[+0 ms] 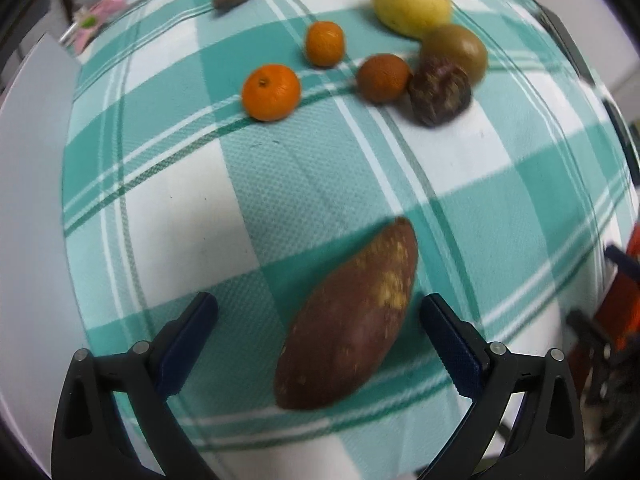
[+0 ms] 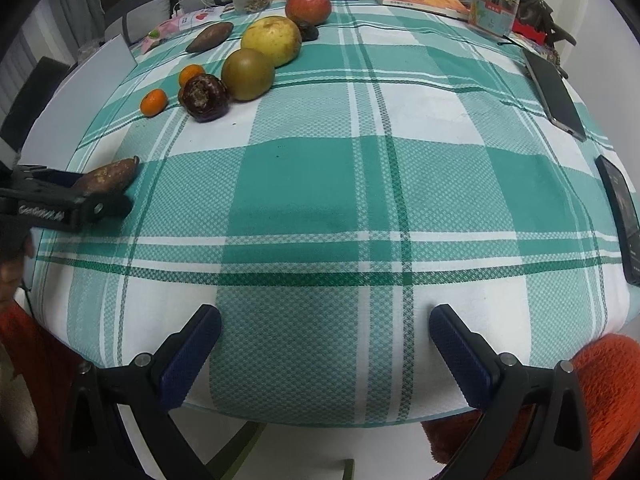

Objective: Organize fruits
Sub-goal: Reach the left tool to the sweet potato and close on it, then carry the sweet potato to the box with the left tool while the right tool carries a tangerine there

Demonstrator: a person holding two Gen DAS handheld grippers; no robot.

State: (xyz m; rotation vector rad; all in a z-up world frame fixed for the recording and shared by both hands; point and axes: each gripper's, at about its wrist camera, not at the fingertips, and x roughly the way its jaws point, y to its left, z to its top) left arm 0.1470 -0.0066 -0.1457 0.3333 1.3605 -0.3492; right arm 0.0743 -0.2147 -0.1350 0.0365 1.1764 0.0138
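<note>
Most fruits were found grouped at the tabletop's (image 2: 320, 184) far left, while one sweet potato (image 1: 352, 320) lay apart between the left gripper's (image 1: 318, 312) spread fingers, ungrasped; the right gripper (image 2: 325, 322) was held spread and empty.

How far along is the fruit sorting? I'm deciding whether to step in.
Early on. Near the far-left of the table a loose cluster already sits together: pomelo, green fruit and dark purple fruit. In hand: the open left tongs straddle the near sweet potato, not yet gripped. The right tongs are open and empty. The far sweet potato and tangerines lie apart.
</note>
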